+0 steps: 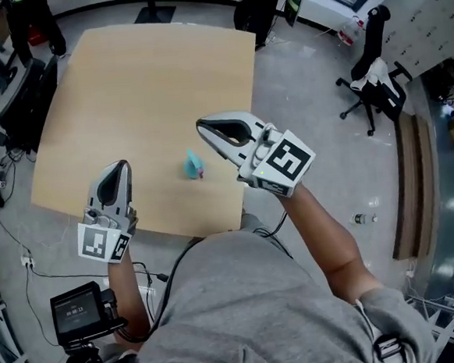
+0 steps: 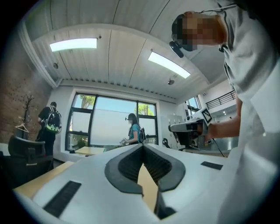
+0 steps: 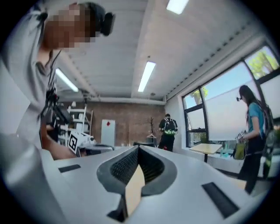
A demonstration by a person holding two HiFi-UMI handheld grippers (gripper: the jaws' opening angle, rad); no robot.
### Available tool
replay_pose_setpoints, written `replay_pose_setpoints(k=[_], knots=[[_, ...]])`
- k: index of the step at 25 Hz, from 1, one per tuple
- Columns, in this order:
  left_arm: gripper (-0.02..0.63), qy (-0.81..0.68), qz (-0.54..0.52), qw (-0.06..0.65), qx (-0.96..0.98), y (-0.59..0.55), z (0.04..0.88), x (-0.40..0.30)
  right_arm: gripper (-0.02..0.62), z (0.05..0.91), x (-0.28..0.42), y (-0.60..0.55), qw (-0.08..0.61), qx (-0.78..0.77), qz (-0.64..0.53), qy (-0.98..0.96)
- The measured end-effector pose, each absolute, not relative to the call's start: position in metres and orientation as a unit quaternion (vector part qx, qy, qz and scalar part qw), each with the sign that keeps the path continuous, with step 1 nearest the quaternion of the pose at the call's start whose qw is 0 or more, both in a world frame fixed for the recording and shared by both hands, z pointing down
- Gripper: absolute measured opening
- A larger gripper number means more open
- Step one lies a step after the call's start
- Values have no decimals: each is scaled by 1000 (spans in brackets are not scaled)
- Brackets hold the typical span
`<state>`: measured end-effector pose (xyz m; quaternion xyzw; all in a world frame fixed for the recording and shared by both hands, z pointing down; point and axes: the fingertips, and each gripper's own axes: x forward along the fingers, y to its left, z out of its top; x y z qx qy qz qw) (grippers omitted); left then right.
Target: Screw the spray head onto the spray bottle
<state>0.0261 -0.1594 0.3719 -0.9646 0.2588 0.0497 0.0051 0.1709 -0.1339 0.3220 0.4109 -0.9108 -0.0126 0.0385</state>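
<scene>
On the light wooden table (image 1: 127, 106) sits a teal spray bottle (image 1: 193, 164)

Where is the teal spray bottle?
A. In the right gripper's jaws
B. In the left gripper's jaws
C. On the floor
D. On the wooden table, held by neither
D: the teal spray bottle is on the wooden table, apart from the left gripper and right gripper, both shut on nothing.

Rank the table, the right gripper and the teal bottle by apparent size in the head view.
1. table
2. right gripper, which is nearer the camera, so it looks larger than it is
3. teal bottle
</scene>
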Motion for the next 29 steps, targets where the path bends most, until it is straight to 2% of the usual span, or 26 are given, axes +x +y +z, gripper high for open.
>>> replay_pose_setpoints(k=[2,4,12,16,21,29], knots=[[5,266,60,20,-962,-137,340,30,6,302,176,-98,-21,419,23,-908],[5,268,63,32,-961,-120,321,29,6,294,177,-75,-43,421,37,-905],[3,311,50,36,-949,-79,329,-14,6,303,155,-31,-6,423,3,-906],[5,344,50,11,-938,-19,327,-4,6,307,167,31,27,404,25,-914],[5,365,13,16,-931,50,334,17,6,305,191,99,23,397,25,-917],[3,395,12,-12,-919,119,348,-7,6,317,186,161,22,386,53,-921]])
